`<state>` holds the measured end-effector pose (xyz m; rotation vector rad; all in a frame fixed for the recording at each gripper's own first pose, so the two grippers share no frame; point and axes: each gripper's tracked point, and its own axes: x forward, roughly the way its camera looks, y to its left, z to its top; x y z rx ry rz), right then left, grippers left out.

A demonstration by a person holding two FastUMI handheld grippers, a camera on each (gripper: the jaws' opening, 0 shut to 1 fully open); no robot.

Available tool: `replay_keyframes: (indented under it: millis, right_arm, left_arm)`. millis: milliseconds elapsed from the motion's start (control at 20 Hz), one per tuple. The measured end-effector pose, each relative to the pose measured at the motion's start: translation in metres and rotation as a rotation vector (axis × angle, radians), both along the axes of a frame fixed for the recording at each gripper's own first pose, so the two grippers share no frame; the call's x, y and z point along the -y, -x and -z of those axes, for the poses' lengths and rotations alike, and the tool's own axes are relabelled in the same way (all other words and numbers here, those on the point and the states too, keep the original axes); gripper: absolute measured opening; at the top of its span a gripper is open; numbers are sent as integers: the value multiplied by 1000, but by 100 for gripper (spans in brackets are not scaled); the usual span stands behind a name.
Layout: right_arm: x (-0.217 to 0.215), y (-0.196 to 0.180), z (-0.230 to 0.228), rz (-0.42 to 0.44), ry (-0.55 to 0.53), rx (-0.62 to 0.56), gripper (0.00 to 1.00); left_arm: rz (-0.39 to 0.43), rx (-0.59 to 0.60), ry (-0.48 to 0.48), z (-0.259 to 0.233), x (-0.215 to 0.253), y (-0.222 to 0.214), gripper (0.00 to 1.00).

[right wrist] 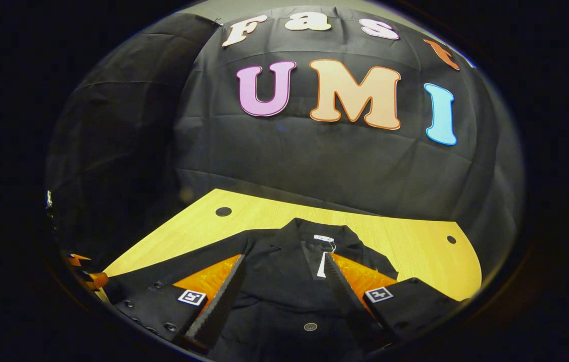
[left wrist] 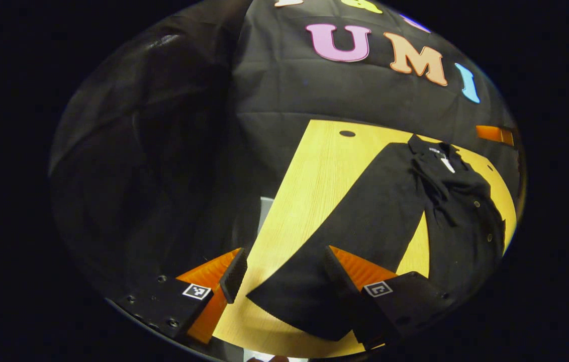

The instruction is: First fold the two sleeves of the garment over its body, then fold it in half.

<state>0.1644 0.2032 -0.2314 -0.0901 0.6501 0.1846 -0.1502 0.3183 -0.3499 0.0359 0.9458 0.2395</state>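
"What is the table like?"

"The table (right wrist: 405, 236) is light yellow wood with a round hole (right wrist: 223, 211) on the far left and a smaller hole (right wrist: 451, 240) on the far right."

"What lies on it?"

"A black garment (right wrist: 284, 281) lies flat, collar on the far side. One long sleeve (left wrist: 345, 236) stretches out across the wood."

Garment (right wrist: 284, 296): black matt cloth, soft and creased, with small glossy buttons (right wrist: 310, 327) and a white paper-like tag (right wrist: 322, 264) at the collar. Table (left wrist: 314, 181): pale wood-grain top, smooth, with a slight sheen.
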Motion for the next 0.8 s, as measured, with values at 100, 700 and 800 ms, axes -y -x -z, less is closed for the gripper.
replay_keyframes:
  millis: [100, 700, 800]
  right_arm:
    - [1, 3, 3, 0, 3, -10, 98]
    - [33, 38, -2, 30, 33, -29, 97]
    - [47, 50, -4, 32, 33, -24, 98]
  left_arm:
    - [-9, -36, 5, 11, 1, 9, 94]
    - [-27, -53, 55, 24, 17, 23, 63]
    - [-30, -45, 36, 24, 22, 19, 32]
